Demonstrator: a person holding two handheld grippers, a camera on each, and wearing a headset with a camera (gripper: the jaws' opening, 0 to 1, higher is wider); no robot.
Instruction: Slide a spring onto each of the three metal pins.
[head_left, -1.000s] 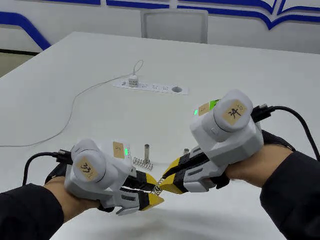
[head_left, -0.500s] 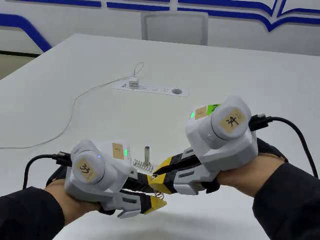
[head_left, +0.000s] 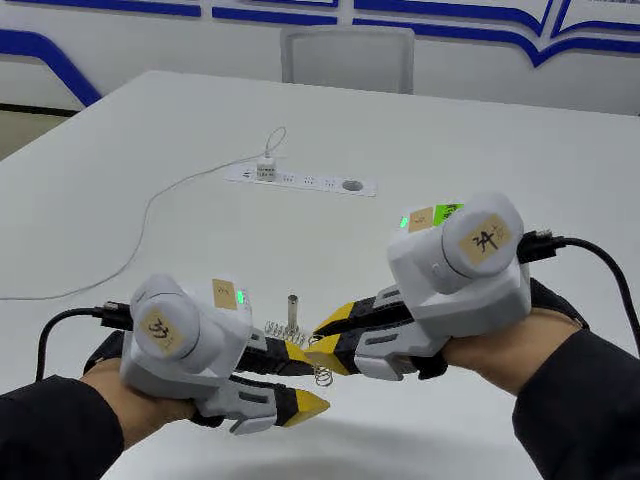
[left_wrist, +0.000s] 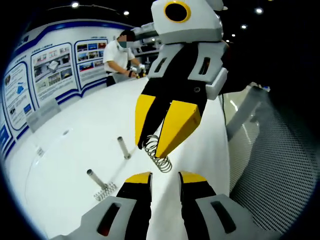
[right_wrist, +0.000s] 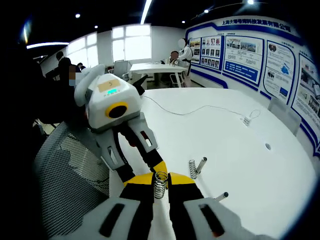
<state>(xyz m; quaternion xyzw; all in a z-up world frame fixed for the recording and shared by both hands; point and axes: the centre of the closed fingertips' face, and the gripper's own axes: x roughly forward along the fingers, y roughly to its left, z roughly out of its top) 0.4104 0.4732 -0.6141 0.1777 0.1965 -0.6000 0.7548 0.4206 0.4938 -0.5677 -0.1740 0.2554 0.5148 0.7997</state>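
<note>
My right gripper (head_left: 318, 342) is shut on a small metal spring (head_left: 323, 377), which hangs down from its yellow tips. In the right gripper view the spring (right_wrist: 160, 185) stands upright between the jaws. My left gripper (head_left: 305, 378) is open just below it, with nothing between its jaws. In the left gripper view the right gripper (left_wrist: 150, 149) reaches down from above with the spring (left_wrist: 159, 157) over my open left gripper (left_wrist: 165, 177). A metal pin (head_left: 293, 308) stands on the white table (head_left: 200, 240), with a second spring (head_left: 283, 328) lying at its base. Two pins (left_wrist: 122, 147) (left_wrist: 95, 178) stand apart.
A white power strip (head_left: 300, 175) with a plugged-in adapter and a long cable (head_left: 150, 205) lies farther back on the table. A chair (head_left: 348, 55) stands at the far edge. A mesh chair back (left_wrist: 265, 150) is close beside the grippers.
The right gripper moved left, then back right and slightly up. The spring, which sat where the two grippers' tips met, now hangs from the right gripper, clear of the left jaws.
</note>
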